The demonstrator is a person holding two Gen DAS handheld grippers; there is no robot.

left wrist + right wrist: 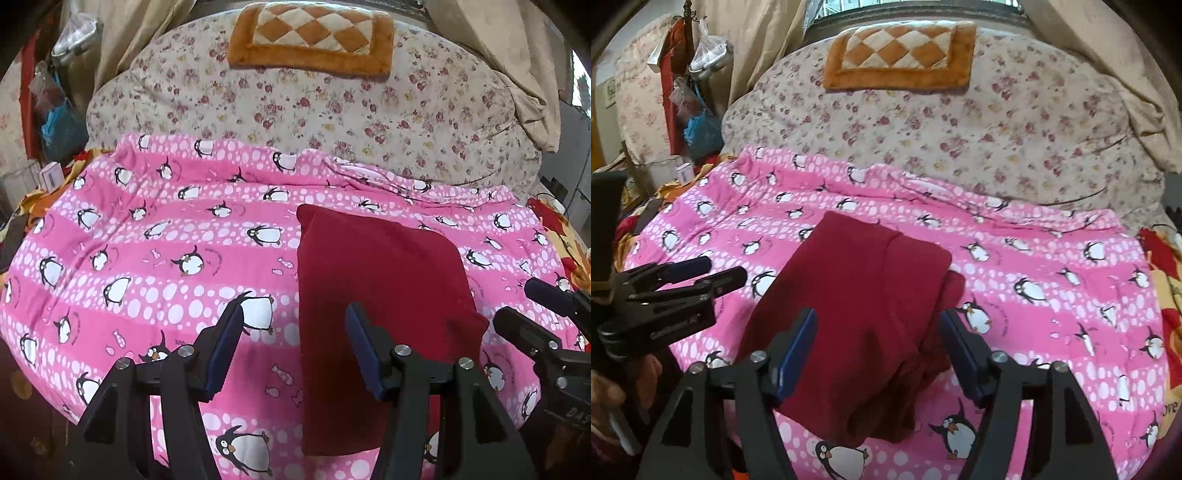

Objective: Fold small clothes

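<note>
A dark red garment (380, 295) lies folded into a rough rectangle on the pink penguin sheet (147, 258). In the left wrist view my left gripper (295, 310) hangs open over the garment's left edge, nothing between its blue pads. My right gripper (521, 308) shows at the right edge, beside the garment's right side. In the right wrist view the red garment (864, 295) has a thicker, bunched layer along its right and near edge. My right gripper (879, 315) is open above it, pads clear of the cloth. My left gripper (720, 271) pokes in from the left, open, held by a hand (605, 391).
A floral quilt (314, 110) is heaped behind the pink sheet (1034, 288), with an orange-and-cream checked cushion (310, 37) on top. Beige curtains hang at both sides. Plastic bags (698, 125) and a small white box (51, 177) sit at the far left. A red-and-yellow blanket (1167, 277) shows at the right edge.
</note>
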